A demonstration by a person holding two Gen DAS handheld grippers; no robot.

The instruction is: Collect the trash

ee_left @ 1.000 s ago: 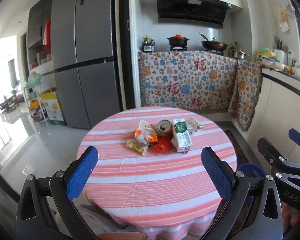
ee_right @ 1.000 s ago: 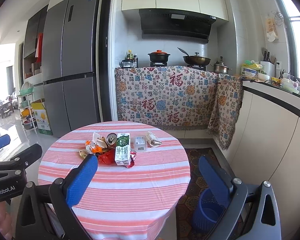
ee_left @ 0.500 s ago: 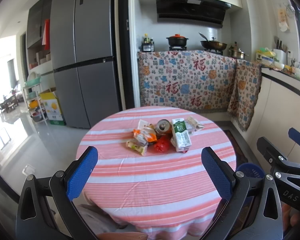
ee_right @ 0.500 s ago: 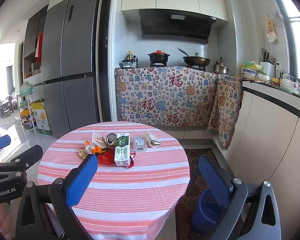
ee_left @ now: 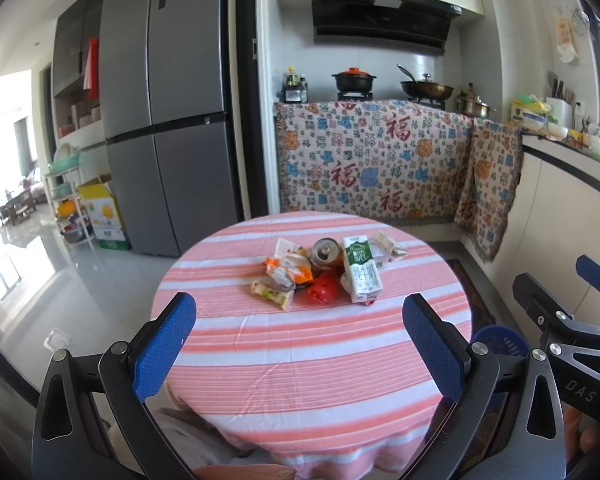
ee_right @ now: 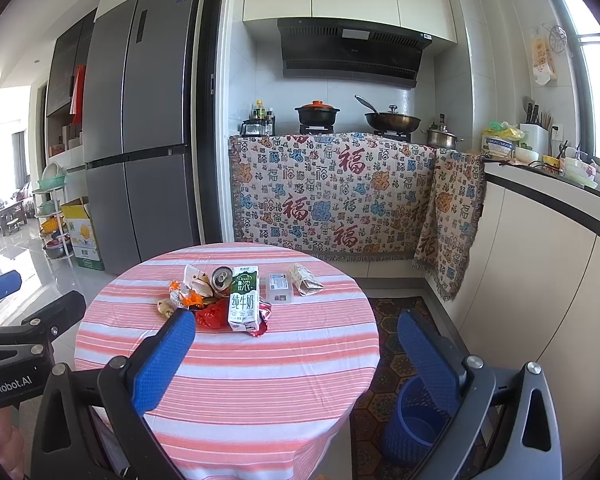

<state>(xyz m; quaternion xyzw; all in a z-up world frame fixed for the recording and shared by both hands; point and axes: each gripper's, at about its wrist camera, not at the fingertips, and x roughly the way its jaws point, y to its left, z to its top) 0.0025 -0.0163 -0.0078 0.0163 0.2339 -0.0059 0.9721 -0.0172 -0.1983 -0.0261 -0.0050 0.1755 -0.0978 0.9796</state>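
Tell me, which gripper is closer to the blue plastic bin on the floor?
Right. The right gripper hangs almost over the blue plastic bin beside the table; the left gripper sits further left, in front of the striped tablecloth.

Counter (ee_right: 228,364) cloth: soft woven cotton, pink and white stripes, matt, few wrinkles. Milk carton (ee_right: 244,298): smooth printed paper, slight shine. Can (ee_right: 221,277): shiny metal. Wrappers (ee_left: 284,276): crinkly glossy plastic. Left tongs (ee_left: 300,344) and right tongs (ee_right: 296,354): matt black plastic, bumpy blue rubber pads (ee_left: 165,344). Bin (ee_right: 414,424): blue plastic. Floor (ee_left: 60,292): glossy tile.
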